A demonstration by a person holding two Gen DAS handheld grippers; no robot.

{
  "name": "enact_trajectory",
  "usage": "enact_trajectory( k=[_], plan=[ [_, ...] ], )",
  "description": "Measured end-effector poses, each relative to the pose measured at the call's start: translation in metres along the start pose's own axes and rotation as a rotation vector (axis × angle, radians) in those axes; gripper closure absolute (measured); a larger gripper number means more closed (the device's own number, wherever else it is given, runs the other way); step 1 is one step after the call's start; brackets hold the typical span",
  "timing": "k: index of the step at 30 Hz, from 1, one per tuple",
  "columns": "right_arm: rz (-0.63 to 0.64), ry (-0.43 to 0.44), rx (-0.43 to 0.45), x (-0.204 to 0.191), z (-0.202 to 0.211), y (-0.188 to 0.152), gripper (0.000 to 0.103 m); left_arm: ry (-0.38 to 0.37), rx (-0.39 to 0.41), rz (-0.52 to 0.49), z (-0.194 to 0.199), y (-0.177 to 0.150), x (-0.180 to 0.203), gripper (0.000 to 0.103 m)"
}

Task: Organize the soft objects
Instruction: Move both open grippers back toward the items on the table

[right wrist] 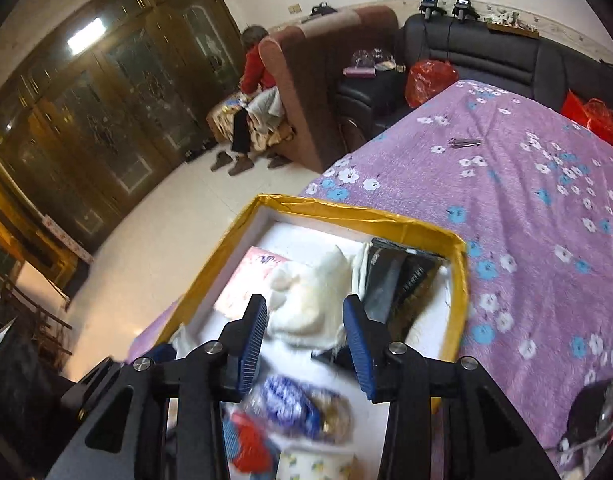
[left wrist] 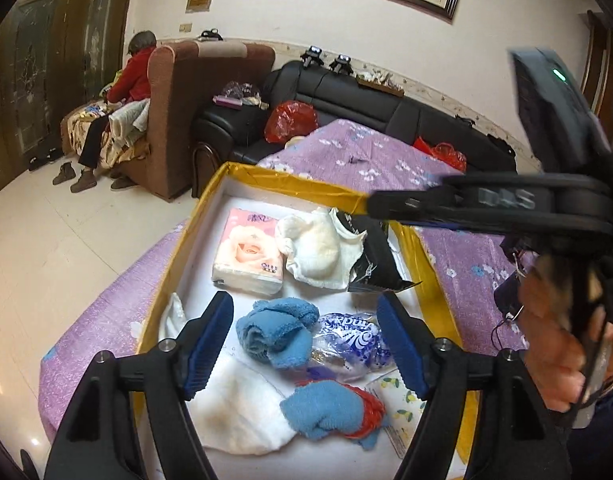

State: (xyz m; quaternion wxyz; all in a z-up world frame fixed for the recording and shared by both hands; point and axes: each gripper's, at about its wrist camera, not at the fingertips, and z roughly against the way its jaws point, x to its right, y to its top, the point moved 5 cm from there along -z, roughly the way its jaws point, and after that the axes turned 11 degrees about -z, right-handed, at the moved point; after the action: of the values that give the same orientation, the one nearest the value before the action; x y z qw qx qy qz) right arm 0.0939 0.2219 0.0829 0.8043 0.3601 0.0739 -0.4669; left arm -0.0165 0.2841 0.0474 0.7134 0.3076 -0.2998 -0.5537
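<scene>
While both grippers hang over the box, this is how things lie:

Box: a shallow white-lined box with yellow taped rim (left wrist: pixel 290 184), resting on a purple flowered cover (left wrist: pixel 386 152); whether a bed or a counter lies under the cover I cannot tell.
Left gripper (left wrist: pixel 306 344): released, its blue pads spread wide and pressing on nothing, above the near half of the box.
Below the left gripper: a rolled blue fuzzy sock (left wrist: pixel 276 332) and, touching it at 3 o'clock, a blue-and-white plastic tissue pack (left wrist: pixel 354 340).
Near end of the box: a second blue sock with red trim (left wrist: pixel 330 408) lying on a white cloth (left wrist: pixel 234 404), with a lemon-print packet (left wrist: pixel 402 404) just beside it at 3 o'clock.
Far end of the box: a pink rose-print tissue pack (left wrist: pixel 248 250); at its 3 o'clock a cream fluffy cloth (left wrist: pixel 318 246); beyond that a black plastic bag (left wrist: pixel 370 256) against the right wall.
Right gripper (right wrist: pixel 304 344): partly spread, empty, pads clear of the cream cloth seen between them.
Right hand (left wrist: pixel 558 344): around the gripper's handle, at 3 o'clock in the left wrist view.
Background: a person in red sits in a brown armchair (left wrist: pixel 194 92), with a black sofa (left wrist: pixel 346 96) along the wall.
</scene>
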Motion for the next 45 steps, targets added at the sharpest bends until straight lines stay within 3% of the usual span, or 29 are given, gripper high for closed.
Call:
enact_trajectory(
  k=[13, 26, 30, 35, 40, 45],
  plan=[
    [-0.075, 0.06, 0.101, 0.056, 0.095, -0.065, 0.055, -0.016, 0.045, -0.032, 0.031, -0.005, 0.03, 0.022],
    [-0.215, -0.031, 0.198, 0.164, 0.173, -0.116, 0.053, -0.126, 0.043, -0.21, 0.043, -0.009, 0.121, 0.022],
    [-0.229, -0.082, 0.243, 0.2, 0.206, -0.13, 0.053, -0.217, 0.0, -0.283, 0.034, -0.017, 0.163, 0.021],
    [-0.28, -0.129, 0.289, 0.252, 0.239, -0.147, 0.053, -0.33, -0.109, -0.415, 0.013, -0.042, 0.226, 0.017],
    [-0.345, -0.076, 0.328, 0.285, 0.252, -0.16, 0.053, -0.289, -0.178, -0.542, -0.011, -0.065, 0.272, 0.015],
    [-0.335, -0.048, 0.261, 0.285, 0.23, -0.163, 0.053, -0.262, -0.252, -0.604, -0.038, -0.082, 0.295, 0.015]
  ],
)
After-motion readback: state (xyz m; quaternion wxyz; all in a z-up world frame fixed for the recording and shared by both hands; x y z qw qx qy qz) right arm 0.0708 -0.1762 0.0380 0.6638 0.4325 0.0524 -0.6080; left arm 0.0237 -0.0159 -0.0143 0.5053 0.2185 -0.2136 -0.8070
